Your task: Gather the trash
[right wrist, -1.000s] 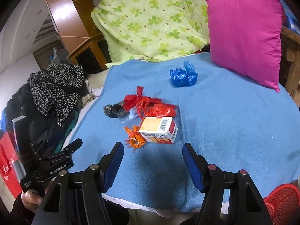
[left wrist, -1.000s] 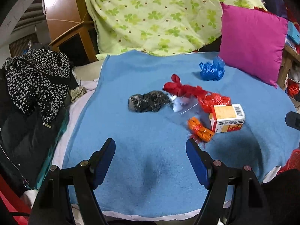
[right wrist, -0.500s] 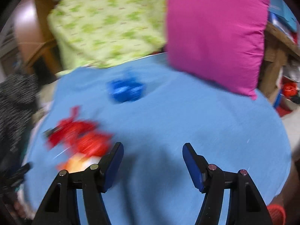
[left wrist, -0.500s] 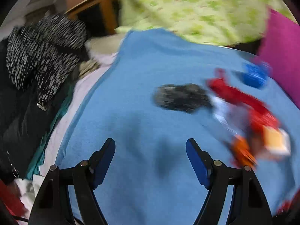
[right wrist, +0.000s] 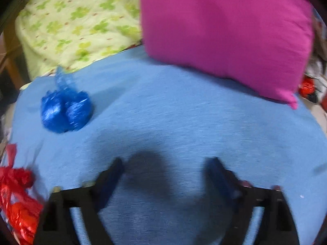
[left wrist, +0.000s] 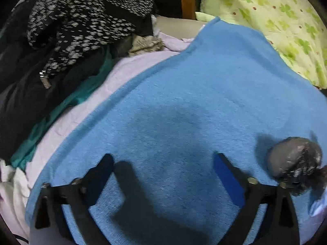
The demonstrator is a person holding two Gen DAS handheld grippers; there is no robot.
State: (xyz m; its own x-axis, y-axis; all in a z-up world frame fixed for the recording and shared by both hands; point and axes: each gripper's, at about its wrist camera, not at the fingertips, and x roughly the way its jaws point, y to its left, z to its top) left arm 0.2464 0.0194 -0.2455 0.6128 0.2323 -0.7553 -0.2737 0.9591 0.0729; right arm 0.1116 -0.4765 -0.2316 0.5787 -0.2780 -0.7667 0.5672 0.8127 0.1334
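Left wrist view is showing the left gripper (left wrist: 163, 161) hovering low over the blue blanket (left wrist: 184, 106), jaws spread and holding nothing, with a crumpled black bag (left wrist: 294, 159) lying just right of the right jaw. Only the right wrist view is showing the right gripper (right wrist: 165, 165), jaws likewise spread, a blue bag (right wrist: 65, 110) ahead-left, red wrappers (right wrist: 16, 200) beside the left jaw, and a magenta pillow (right wrist: 224, 30) beyond.

A home bedroom: a bed under a blue blanket (left wrist: 204, 94), a clover-print quilt (right wrist: 77, 20) and pink pillow (right wrist: 224, 30) at its far edge, clothes (left wrist: 61, 40) heaped along its left edge.
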